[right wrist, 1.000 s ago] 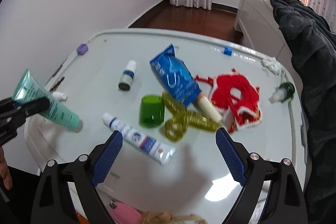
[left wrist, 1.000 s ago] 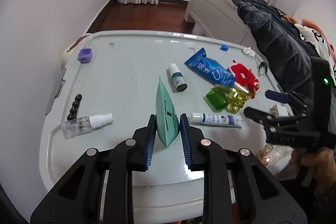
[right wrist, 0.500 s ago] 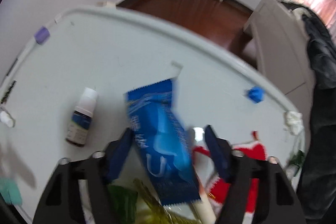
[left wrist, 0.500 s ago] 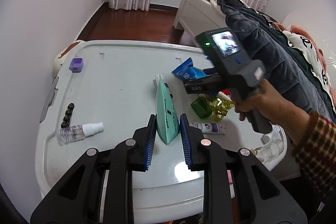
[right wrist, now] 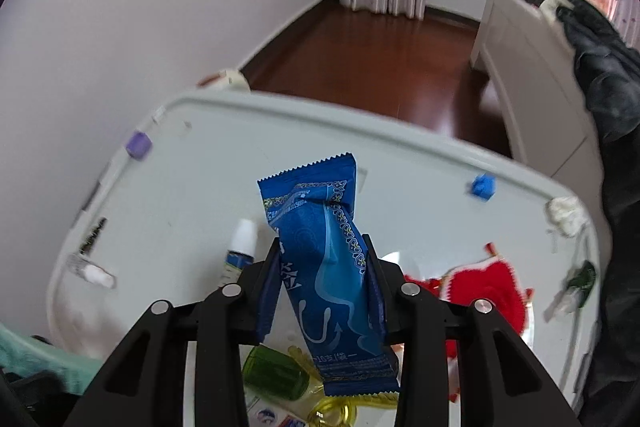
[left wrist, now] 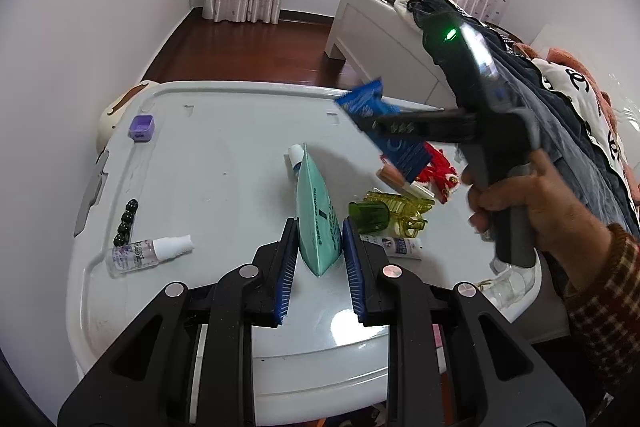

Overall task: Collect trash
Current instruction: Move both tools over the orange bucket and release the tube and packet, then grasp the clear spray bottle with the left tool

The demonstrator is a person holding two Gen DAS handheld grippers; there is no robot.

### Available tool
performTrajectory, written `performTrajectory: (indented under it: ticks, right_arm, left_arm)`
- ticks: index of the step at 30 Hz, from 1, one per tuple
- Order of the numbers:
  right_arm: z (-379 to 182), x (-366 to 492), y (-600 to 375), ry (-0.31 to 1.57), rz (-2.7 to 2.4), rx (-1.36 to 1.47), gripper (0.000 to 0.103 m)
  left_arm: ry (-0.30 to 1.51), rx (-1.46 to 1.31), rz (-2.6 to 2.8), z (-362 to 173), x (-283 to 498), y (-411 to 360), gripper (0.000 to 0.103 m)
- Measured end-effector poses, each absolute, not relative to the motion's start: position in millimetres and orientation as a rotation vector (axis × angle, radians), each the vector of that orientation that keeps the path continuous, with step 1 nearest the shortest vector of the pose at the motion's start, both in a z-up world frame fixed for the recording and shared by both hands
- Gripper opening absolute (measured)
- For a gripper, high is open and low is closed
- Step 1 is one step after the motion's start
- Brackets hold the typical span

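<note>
Left tongs (left wrist: 319,259) clamped on green tube (left wrist: 317,223), right tongs (right wrist: 326,277) clamped on blue wrapper (right wrist: 328,275), both lengthwise forward.

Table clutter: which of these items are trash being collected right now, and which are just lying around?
In hand for the job:
- green tube, clamped in the left tool
- blue wrapper, clamped in the right tool

Lying on the white table:
- spray bottle
- purple cap
- black beads
- green cup
- red knitted piece
- dropper bottle

Black left tool (left wrist: 319,257), blue ribbed pads (left wrist: 356,281), silver screws, plaid sleeve (left wrist: 604,291)
</note>
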State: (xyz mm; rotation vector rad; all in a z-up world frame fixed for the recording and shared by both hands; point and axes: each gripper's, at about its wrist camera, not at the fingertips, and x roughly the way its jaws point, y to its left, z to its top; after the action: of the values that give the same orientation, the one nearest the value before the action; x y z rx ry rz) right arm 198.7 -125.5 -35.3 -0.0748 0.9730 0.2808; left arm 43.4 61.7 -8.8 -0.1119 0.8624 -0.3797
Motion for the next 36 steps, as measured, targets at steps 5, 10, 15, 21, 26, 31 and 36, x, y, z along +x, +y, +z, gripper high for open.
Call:
performTrajectory:
  ticks: [5, 10, 15, 21, 26, 31, 36]
  right_arm:
    - [2.4, 164.3, -136.7, 0.916, 0.308, -0.016, 0.037]
    - [17.2, 74.0, -146.0, 0.893, 0.377, 0.029, 0.037]
    - [-24.3, -30.9, -163.7, 1.021, 0.415, 0.124, 0.037]
    - [-105.4, -103.2, -161.4, 1.249, 0.412, 0.17, 0.046]
    - [-125.1, -118.2, -172.9, 1.323, 0.306, 0.157, 0.078]
    - [-88.5, -104.6, -207.6, 1.192, 0.235, 0.232, 0.079]
    - [-8.3, -74.3, -247.0, 0.924, 0.125, 0.174, 0.093]
  left_arm:
    - [0.844, -0.081, -0.413, -2.6, 32.0, 56.3, 0.023]
    - [0.844, -0.034, -0.454, 4.1, -0.1, 48.2, 0.023]
    - [0.93, 0.004, -0.534, -15.7, -56.4, 32.6, 0.023]
    - [1.143, 0.02, -0.621, -68.8, -110.6, 11.9, 0.023]
    - [1.251, -0.039, -0.596, -90.8, -126.3, 17.1, 0.052]
    - [1.187, -0.049, -0.538, -75.5, -115.8, 30.9, 0.056]
    - [1.106, -0.008, -0.493, -47.2, -87.0, 23.1, 0.061]
